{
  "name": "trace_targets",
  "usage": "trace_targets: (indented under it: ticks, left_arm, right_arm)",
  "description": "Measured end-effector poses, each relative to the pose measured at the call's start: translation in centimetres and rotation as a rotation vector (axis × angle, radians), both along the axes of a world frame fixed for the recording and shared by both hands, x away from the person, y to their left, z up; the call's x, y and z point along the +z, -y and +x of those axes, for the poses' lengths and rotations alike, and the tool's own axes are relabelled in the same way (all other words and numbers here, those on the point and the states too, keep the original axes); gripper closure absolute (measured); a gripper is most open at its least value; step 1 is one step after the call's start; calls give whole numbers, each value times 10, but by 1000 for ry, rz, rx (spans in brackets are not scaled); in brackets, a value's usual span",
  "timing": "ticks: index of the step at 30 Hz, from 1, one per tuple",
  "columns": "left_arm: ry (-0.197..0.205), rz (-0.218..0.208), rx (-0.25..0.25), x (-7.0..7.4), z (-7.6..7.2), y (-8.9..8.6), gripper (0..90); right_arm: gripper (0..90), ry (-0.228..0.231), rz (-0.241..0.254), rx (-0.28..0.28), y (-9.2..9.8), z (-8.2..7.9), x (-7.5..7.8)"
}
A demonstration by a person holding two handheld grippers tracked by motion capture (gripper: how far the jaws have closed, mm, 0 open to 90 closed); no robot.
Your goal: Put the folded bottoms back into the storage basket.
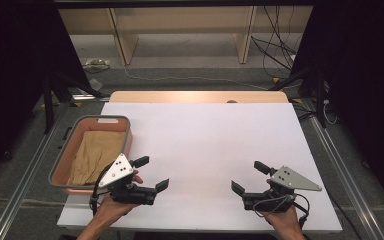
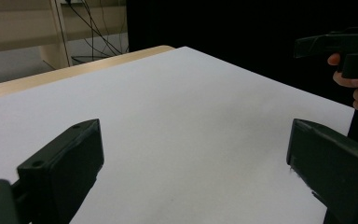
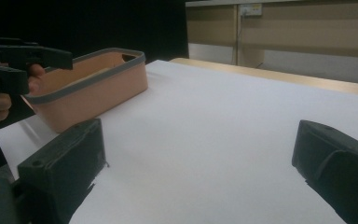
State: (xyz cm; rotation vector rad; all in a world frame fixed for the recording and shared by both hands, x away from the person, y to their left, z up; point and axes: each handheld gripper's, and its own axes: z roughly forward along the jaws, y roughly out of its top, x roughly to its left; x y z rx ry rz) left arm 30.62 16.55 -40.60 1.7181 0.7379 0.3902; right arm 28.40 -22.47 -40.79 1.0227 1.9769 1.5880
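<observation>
My left gripper (image 1: 151, 173) is held low over the white table sheet (image 1: 205, 145) near its front left, just right of the basket, and stands open with nothing between its jaws. Its own view (image 2: 193, 154) has bare white sheet between the two black jaws. Near the front right, my right gripper (image 1: 250, 176) is open too and empty, pointing left. In the right gripper view (image 3: 198, 158) the jaws stand wide apart over the sheet. A peach basket (image 1: 75, 155) with a grey rim holds a folded tan cloth (image 1: 97, 155).
The basket (image 3: 93, 88) stands at the table's left edge. A wooden strip (image 1: 200, 96) runs along the far edge of the sheet. Beyond it are shelf legs and cables (image 1: 275, 50) on the floor. Black stands flank the table.
</observation>
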Motion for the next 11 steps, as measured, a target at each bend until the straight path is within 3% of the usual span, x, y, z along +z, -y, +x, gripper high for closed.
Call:
trace_targets:
  ticks: [11]
  left_arm:
    - [-5,-7,6,0,2,-1,37]
  right_arm:
    - [30,1,14,-11,2,3,2]
